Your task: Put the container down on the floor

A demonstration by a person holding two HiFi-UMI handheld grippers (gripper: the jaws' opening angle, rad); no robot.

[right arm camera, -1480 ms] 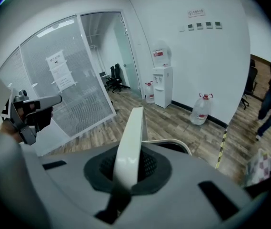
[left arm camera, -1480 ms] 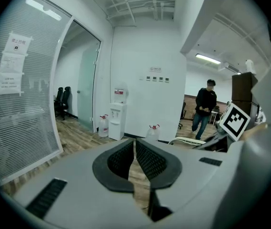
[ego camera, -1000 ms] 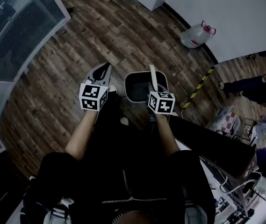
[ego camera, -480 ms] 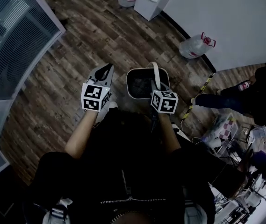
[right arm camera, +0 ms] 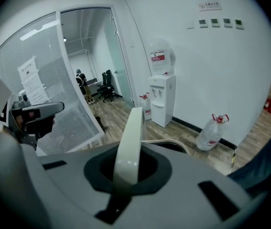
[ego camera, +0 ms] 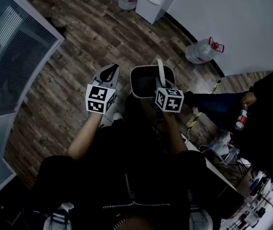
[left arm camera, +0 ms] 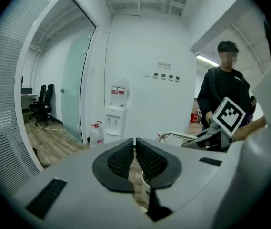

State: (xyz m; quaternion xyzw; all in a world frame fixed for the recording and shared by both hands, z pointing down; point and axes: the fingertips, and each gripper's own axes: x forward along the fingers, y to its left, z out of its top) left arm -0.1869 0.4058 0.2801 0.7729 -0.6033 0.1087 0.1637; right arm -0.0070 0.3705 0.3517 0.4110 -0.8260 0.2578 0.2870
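The right hand-held gripper [right arm camera: 125, 171] clamps the pale handle [right arm camera: 129, 137] of the container [ego camera: 145, 84] so it hangs upright, seemingly clear of the wood floor [ego camera: 78, 42] for lowering, while the left hand-held gripper [left arm camera: 135, 159], just left of the container, is closed and empty.

The container [ego camera: 145, 83] is a pale, rounded bin with a dark mesh-lined inside. It hangs upright, mouth to the top, clear of the wooden floor [ego camera: 78, 42]. Its flat cream handle [right arm camera: 129, 137] arches over the mouth, pinched in the right claw [right arm camera: 125, 171], the bin dangling just below
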